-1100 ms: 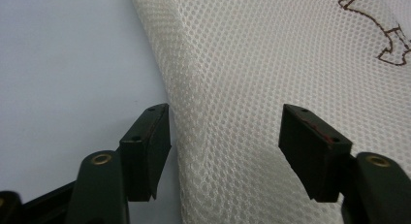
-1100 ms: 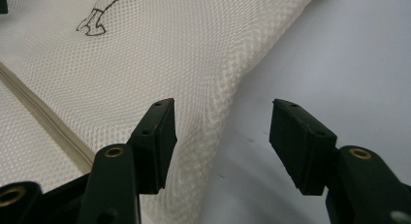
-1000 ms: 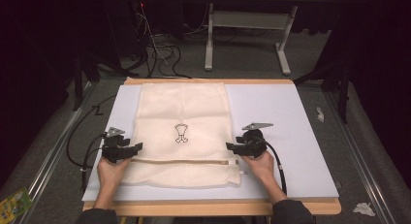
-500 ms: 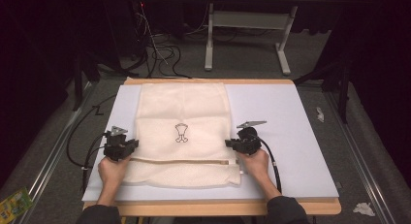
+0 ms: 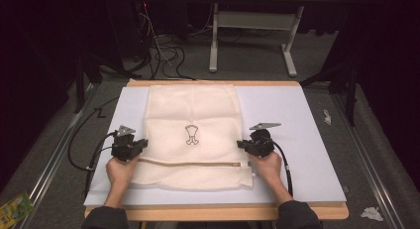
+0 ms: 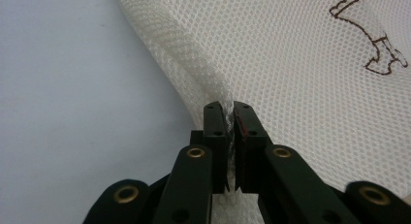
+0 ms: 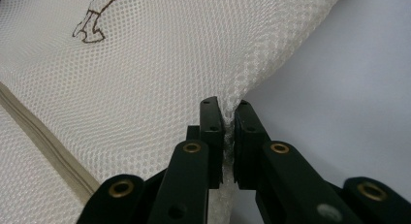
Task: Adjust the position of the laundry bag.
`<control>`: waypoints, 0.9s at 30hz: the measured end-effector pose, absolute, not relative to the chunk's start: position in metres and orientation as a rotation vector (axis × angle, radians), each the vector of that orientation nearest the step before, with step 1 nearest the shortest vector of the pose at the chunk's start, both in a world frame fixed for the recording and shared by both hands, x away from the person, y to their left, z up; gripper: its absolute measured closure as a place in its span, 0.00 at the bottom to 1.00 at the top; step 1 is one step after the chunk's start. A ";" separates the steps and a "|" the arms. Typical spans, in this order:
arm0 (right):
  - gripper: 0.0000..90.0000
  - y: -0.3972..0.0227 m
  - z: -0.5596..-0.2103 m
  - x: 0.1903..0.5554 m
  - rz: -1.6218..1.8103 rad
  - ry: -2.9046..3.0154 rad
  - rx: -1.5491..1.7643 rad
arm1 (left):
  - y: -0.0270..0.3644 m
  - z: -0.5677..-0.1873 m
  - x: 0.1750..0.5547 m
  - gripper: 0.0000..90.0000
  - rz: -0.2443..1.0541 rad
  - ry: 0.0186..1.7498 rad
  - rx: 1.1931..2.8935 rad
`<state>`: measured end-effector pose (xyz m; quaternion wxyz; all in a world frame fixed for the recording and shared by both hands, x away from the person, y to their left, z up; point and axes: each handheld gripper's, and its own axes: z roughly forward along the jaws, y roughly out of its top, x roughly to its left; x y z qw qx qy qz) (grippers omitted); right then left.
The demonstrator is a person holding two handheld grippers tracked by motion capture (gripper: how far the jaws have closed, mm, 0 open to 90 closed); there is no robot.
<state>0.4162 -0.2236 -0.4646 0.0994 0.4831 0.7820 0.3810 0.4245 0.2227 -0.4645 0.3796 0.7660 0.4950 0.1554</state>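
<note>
Cream mesh laundry bag with brown printed emblem [image 5: 193, 135] lying flat on pale lavender worktop [image 5: 307, 140], tan zipper [image 5: 193, 164] running across near end. Left gripper [image 5: 130, 145] fingers [image 6: 215, 132] pinching bag's left edge; right gripper [image 5: 255, 143] fingers [image 7: 213, 127] pinching bag's right edge, both clamping mesh

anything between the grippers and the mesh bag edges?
Nothing visible. The left hand-held gripper is shut on the mesh bag at its left edge, the right hand-held gripper on its right edge, mesh directly between the jaws.
</note>
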 end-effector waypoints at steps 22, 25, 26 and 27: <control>0.96 -0.272 -0.461 0.404 1.132 2.181 1.492 | 0.182 -0.460 0.435 0.95 0.329 1.183 1.916; 0.96 -0.276 -0.462 0.404 1.135 2.169 1.497 | 0.179 -0.460 0.435 0.95 0.317 1.180 1.911; 0.96 -0.278 -0.462 0.403 1.132 2.168 1.503 | 0.177 -0.460 0.436 0.95 0.319 1.178 1.915; 0.96 -0.279 -0.462 0.403 1.131 2.167 1.507 | 0.175 -0.459 0.436 0.95 0.322 1.173 1.924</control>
